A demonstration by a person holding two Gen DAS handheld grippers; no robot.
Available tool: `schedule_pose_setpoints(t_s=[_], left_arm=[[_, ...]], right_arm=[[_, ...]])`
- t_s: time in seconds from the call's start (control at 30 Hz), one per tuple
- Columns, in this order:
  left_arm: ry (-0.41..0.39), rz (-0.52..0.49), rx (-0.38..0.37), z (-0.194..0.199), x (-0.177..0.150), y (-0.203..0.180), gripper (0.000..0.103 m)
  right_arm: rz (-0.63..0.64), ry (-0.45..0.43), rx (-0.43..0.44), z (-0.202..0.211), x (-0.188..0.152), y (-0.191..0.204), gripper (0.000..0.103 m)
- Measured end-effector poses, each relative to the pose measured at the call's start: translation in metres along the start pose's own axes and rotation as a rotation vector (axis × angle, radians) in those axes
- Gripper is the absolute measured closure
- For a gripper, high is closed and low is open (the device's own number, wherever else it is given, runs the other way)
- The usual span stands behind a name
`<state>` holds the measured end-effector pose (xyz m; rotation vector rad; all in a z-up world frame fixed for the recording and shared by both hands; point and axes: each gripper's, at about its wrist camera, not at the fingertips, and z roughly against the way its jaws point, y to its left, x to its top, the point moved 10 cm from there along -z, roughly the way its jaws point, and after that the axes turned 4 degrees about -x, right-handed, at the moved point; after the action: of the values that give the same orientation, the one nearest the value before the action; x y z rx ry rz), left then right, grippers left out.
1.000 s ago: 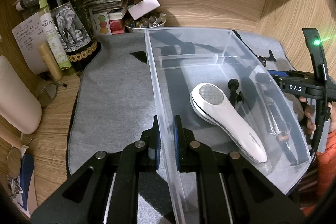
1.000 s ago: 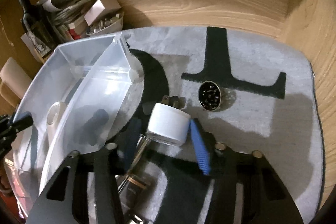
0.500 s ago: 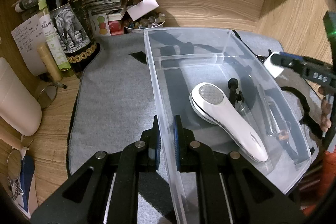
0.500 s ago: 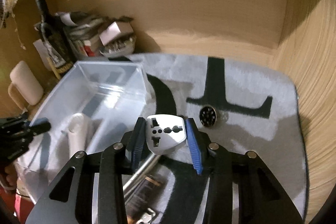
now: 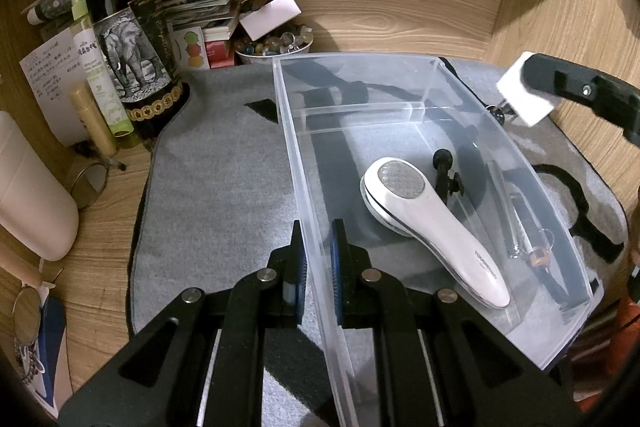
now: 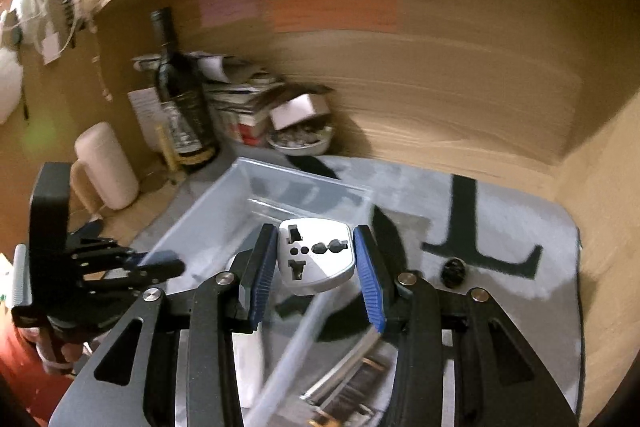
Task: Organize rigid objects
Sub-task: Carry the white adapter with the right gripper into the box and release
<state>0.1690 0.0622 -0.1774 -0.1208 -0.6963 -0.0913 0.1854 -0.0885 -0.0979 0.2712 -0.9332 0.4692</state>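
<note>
White adapter (image 6: 316, 254) gripped aloft in right gripper (image 6: 316, 277).

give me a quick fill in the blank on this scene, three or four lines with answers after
1. The right gripper is shut on a white ____.
2. The left gripper is clamped on the wall of the clear ____.
3. The white lint shaver lies ____ the bin.
4. The wine bottle label shows an ____.

Answers: travel adapter; bin; inside; elephant

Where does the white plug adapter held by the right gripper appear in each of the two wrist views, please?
Left wrist: white plug adapter at the right edge, above the clear bin.
Right wrist: adapter at centre, between the blue pads.
Shared landmark: dark wine bottle.
</note>
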Motion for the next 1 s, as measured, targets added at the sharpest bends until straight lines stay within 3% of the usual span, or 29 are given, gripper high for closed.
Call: schedule_pose_setpoints(t_s=[0.47,0.77,1.0], left_arm=[[-0.001,0.001,0.0,0.0,0.0,0.0,0.093],[0.0,0.001,-0.001,-0.001,0.001,-0.001,0.093],[0.0,0.001,-0.001,0.0,0.0,0.0,0.093]], right_arm=[[0.076,0.143,0.048,-0.051,-0.03,0.041,0.067],[0.089,0.194,0.051,-0.063,-0.04,0.045,0.067],[0.095,0.182,0.06,-0.055,-0.036,0.046,0.063]])
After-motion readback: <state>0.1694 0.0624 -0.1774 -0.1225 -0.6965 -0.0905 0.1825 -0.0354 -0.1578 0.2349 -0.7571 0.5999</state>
